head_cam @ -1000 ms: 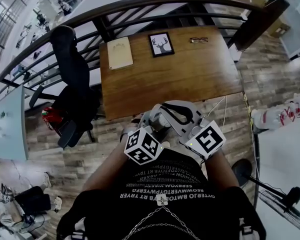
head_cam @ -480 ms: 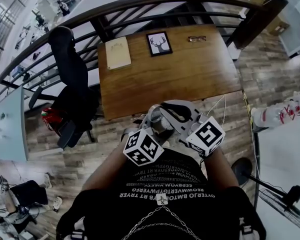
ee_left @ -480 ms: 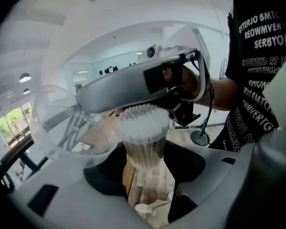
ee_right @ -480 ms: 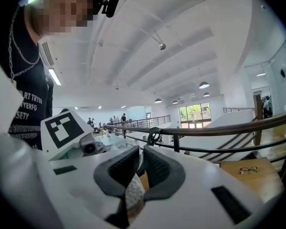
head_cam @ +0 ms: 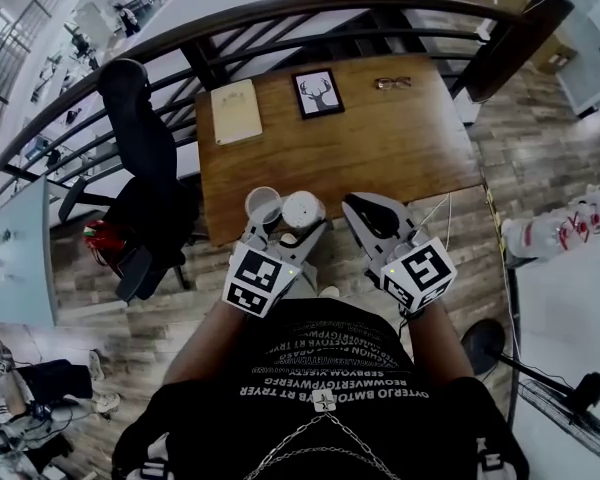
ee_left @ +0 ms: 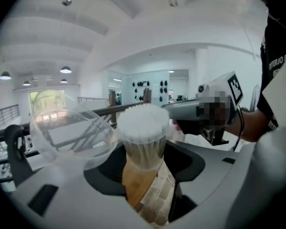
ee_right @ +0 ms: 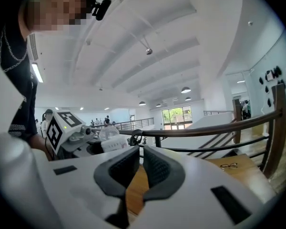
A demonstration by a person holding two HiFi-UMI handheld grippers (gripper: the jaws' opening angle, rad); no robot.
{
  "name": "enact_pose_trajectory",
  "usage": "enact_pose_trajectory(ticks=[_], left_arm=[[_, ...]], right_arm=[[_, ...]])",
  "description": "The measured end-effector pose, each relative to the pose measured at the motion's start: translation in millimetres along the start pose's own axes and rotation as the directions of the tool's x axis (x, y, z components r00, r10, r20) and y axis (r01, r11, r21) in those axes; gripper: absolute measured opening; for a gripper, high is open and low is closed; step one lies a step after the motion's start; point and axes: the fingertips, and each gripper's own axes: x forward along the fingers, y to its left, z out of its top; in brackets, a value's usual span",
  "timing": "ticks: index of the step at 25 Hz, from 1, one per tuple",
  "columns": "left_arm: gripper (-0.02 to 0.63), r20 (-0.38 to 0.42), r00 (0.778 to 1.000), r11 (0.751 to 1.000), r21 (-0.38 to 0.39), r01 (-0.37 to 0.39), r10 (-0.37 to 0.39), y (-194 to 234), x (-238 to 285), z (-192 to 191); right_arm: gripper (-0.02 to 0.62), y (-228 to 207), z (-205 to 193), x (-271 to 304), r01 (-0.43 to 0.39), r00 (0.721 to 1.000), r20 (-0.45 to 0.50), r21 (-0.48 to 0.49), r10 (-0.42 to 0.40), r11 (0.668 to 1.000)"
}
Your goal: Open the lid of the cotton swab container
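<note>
The cotton swab container (ee_left: pixel 142 144) is being held in the left gripper (ee_left: pixel 145 168), its body being clasped between the two dark pads, which are spread wide around it. The container is being carried in the air, and in the head view it appears over the near edge of the wooden table (head_cam: pixel 380 148). Its long axis is being kept roughly upright, across the closing direction of the jaws, with the white heads of the cotton swabs (ee_left: pixel 142 120) exposed at the top.

The clear lid (ee_left: pixel 69 128) is being shown swung off the opening. It is lying tilted at the left side of the rim and touching it. Whether a hinge joins the two cannot be told.

The right gripper (ee_right: pixel 140 161) is being held near the container, on its right side and apart from it. Its jaws are being kept pressed together, with nothing between them.

The lid is therefore lying on the far side of the container from the right gripper, with the swab heads between them. The opening step is being judged as complete. Any further push on the lid would call for a reach across the swab heads, so the left gripper's hold would need to be kept firm.
</note>
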Motion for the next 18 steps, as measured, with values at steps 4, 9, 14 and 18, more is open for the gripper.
enact_pose_trajectory(ticks=[4, 9, 14, 18], left_arm=[[0.264, 0.122, 0.984, 0.991, -0.034, -0.129, 0.132, 38.3, -22.8, 21.1], [0.264, 0.234, 0.943, 0.972, -0.051, -0.230, 0.236, 67.7, -54.6, 46.0], [0.264, 0.238, 0.939, 0.968, -0.047, -0.245, 0.249, 76.1, -75.3, 56.8], [0.264, 0.226, 0.945, 0.971, -0.044, -0.234, 0.238, 76.2, -89.1, 64.0]], right_arm=[[0.028, -18.5, -1.9, -1.2, 0.098, 0.995, -0.016, 0.011, -0.098, 0.995], [0.021, -32.6, 5.7, -5.0, 0.158, 0.988, -0.002, 0.006, -0.158, 0.987], [0.017, -36.1, 22.1, -11.7, 0.189, 0.981, 0.038, -0.020, -0.188, 0.982], [0.015, -36.1, 34.8, -17.4, 0.201, 0.979, 0.055, -0.045, -0.198, 0.979]])
